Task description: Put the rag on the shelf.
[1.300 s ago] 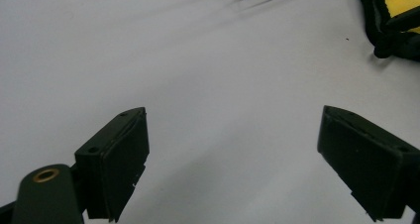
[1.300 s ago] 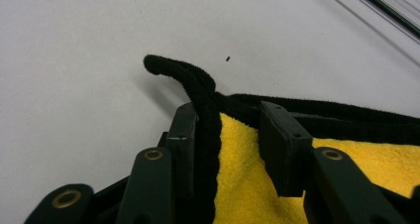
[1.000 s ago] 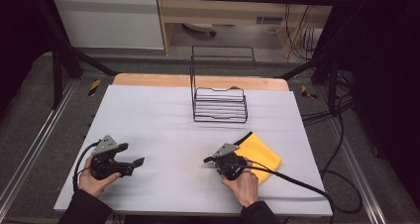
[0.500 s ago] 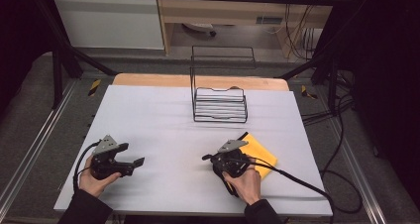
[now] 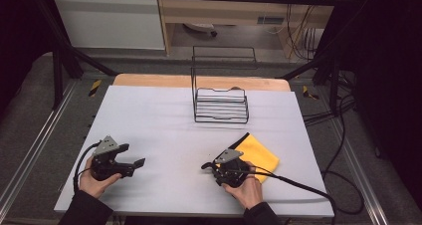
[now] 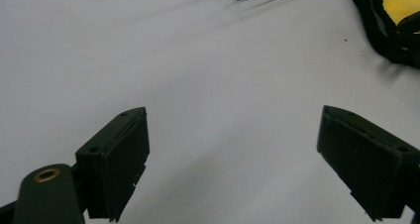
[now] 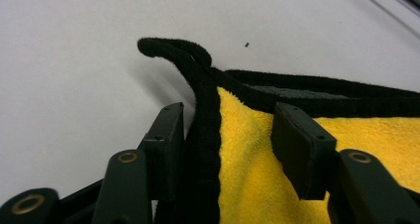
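Yellow terry cloth with black piped edge (image 5: 258, 154) lies flat on white table cover (image 5: 159, 115), front right, short of black wire rack (image 5: 220, 105). Right gripper (image 7: 225, 135) at cloth's near-left corner: jaws part-closed, straddling black hem, not yet pinching. Hem runs away along jaw line. Left gripper (image 6: 233, 154) spread wide, resting well apart over bare cover.

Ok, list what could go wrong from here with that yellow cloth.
1. The right claw straddles only the black hem of the yellow cloth, its jaws not yet shut; closing may catch just the trim, which could slip out.
2. The hem is curled up at the corner, so the cloth may bunch or fold when pulled.
3. The left claw sits open and apart from the cloth, so nothing steadies it.
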{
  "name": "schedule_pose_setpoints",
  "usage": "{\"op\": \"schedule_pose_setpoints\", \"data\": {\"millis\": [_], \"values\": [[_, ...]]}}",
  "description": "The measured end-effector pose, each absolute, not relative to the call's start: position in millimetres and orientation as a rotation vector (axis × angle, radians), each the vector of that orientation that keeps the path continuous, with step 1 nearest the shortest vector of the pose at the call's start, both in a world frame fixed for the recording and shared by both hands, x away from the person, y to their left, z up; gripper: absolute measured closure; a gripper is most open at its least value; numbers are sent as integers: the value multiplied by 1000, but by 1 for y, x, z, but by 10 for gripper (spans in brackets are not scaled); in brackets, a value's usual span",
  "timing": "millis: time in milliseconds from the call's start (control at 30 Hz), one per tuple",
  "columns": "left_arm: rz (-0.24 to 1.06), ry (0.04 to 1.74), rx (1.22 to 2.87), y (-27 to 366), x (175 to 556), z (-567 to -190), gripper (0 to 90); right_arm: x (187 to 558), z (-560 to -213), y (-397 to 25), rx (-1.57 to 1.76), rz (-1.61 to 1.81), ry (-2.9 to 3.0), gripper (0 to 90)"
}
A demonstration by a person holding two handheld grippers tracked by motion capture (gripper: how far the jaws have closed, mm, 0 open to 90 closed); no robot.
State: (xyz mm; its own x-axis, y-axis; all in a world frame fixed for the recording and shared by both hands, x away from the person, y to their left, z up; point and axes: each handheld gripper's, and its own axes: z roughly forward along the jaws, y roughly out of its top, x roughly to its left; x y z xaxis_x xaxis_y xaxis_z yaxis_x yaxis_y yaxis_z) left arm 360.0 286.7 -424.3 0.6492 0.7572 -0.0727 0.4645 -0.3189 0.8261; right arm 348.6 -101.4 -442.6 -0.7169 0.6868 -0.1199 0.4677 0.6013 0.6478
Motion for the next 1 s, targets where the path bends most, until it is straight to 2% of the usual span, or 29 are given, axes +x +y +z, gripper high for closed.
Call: {"op": "schedule_pose_setpoints", "data": {"millis": [67, 100, 167, 233, 300, 367, 633, 767, 1000], "values": [[414, 956, 1975, 287, 360, -424, 129, 348, -445, -102, 917, 829, 2464, 493], [413, 955, 1974, 287, 360, -424, 129, 349, -444, -103, 902, 815, 2464, 561], [413, 955, 1973, 287, 360, -424, 129, 350, -444, -104, 895, 812, 2467, 592], [414, 955, 1973, 288, 360, -424, 129, 352, -444, -105, 872, 790, 2460, 703], [414, 956, 1968, 287, 359, -424, 129, 352, -444, -105, 877, 776, 2446, 778], [416, 956, 1967, 287, 359, -424, 129, 354, -442, -106, 924, 791, 2447, 800], [414, 958, 1972, 288, 361, -424, 133, 357, -430, -110, 951, 981, 2426, 816], [413, 959, 1965, 287, 361, -424, 133, 349, -426, -93, 835, 1185, 2534, 812], [410, 958, 1965, 287, 360, -424, 133, 337, -434, -76, 669, 1239, 2687, 781]]}}
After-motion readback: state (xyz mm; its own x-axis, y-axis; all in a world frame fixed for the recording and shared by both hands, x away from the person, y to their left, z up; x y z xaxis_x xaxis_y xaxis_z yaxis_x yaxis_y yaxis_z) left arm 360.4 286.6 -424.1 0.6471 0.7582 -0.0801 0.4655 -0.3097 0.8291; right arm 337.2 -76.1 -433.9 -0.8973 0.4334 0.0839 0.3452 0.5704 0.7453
